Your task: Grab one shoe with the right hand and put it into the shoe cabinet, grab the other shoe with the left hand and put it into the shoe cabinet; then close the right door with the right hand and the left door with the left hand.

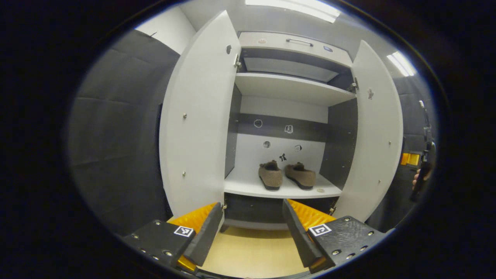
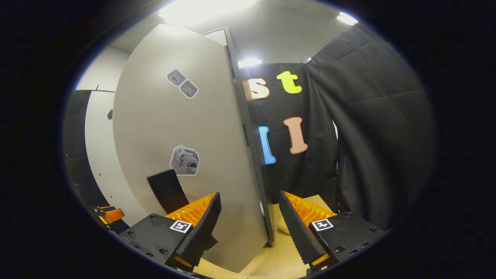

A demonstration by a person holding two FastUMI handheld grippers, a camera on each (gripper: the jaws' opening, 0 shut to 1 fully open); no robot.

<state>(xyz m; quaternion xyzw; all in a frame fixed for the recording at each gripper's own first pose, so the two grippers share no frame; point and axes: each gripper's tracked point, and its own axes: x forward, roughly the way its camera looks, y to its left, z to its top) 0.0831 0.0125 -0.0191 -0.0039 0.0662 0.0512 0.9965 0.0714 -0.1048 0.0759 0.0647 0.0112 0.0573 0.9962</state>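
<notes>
While both shoes sit side by side on the lower shelf (image 1: pixel 248 188) of the shoe cabinet (image 1: pixel 288 46), the left shoe (image 1: pixel 270 175) and the right shoe (image 1: pixel 300 175) almost touching, toes pointing out toward us, neither is in anybody's grip. In the left gripper view both doors stand wide open: the left door (image 1: pixel 197 120) swung out on one side, the right door (image 1: pixel 378 131) on the other. An upper shelf (image 1: pixel 286 87) runs above the shoes, and a drawer front with a handle (image 1: pixel 299 41) tops the cabinet. A few small stickers dot the back panel. The left gripper (image 1: pixel 252 223) hangs back in front of the opening over the pale floor (image 1: pixel 252 252), fingers spread apart, holding nothing.

Over in the right gripper view, the right gripper (image 2: pixel 248 217) is right up at the right door (image 2: pixel 186 128), fingers parted and straddling the door's front edge, one finger on each side of the panel; whether either one touches it, I can't tell. Stickers (image 2: pixel 185 161) show on that face of the door. The booth's black cloth wall (image 2: pixel 368 128) hangs beyond.
</notes>
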